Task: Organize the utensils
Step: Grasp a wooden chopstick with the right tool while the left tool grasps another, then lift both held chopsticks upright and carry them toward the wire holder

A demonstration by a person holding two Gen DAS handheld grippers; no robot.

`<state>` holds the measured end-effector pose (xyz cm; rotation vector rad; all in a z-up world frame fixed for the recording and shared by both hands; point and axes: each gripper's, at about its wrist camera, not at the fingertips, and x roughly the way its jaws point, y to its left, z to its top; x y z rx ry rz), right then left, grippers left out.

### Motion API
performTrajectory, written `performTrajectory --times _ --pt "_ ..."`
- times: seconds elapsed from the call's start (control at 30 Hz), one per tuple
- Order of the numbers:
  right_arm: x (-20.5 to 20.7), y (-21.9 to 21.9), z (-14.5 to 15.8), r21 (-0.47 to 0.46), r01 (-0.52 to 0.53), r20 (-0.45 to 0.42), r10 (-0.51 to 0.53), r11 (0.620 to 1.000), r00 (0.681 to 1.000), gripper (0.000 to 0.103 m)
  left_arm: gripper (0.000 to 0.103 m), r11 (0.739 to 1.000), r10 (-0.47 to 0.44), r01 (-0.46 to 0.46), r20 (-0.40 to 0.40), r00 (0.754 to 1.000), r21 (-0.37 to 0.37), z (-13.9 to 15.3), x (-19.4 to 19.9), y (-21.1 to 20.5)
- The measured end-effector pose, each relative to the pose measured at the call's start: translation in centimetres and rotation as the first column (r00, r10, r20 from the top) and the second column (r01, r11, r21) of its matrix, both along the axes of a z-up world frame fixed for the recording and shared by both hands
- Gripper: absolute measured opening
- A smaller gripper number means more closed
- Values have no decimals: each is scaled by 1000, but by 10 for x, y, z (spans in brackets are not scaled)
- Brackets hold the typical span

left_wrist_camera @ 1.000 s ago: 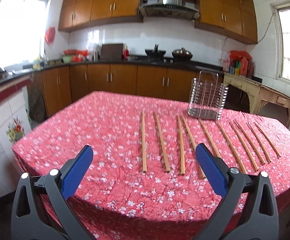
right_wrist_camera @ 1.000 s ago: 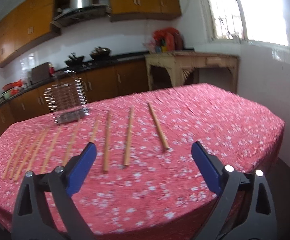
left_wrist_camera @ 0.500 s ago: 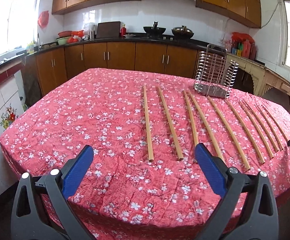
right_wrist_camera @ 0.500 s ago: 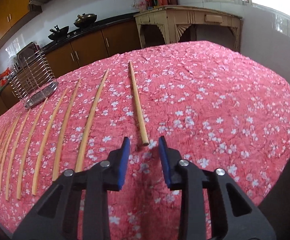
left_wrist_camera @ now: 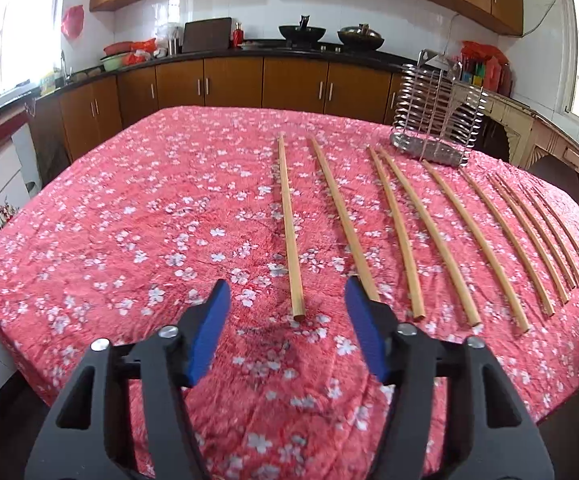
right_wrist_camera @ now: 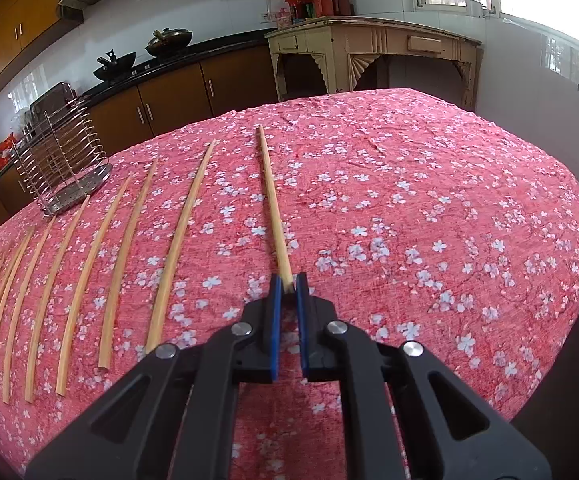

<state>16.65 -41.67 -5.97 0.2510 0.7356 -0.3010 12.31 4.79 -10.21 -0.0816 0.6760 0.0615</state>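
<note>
Now my right tongs pinch the near end of the rightmost chopstick on the tabletop. Left tongs are spread over another chopstick. It seems light, stiff, maybe slippery; an end grip may let it pivot.

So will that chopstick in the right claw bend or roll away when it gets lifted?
Probably not bend: the chopstick looks like thin, straight, stiff wood. It is likely light. The right claw pinches only its near end, so the far tip may droop or swivel. Loose, it might roll.
</note>
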Motion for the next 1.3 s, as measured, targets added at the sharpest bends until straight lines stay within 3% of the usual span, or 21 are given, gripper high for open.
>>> performTrajectory --times 0.27,0.53,0.57,0.63,0.67,0.9,1.3 --pt "0 0 1 -3 9 3 -9 1000 1000 9 36 1000 13 -13 4 1000 13 -2 0 2" --pt "0 2 0 -21 14 5 -14 1000 1000 10 34 999 3 -3 8 1000 32 -4 -5 -4" --pt "0 3 0 -24 14 5 -14 1000 1000 10 29 999 2 -2 8 1000 35 -4 -5 -5" --pt "1 4 -1 -34 11 4 -10 999 1000 9 9 1000 -1 1 4 1000 29 -4 -3 -5" --pt "1 4 0 -33 7 5 -7 999 1000 8 8 1000 -7 7 2 1000 20 -3 -1 -5" --pt "-4 5 6 -26 -10 31 11 1000 999 8 7 1000 -22 21 12 1000 19 8 2 5" --pt "-17 8 68 -85 -24 173 39 996 984 7 7 997 -38 25 181 983 75 79 4 24"
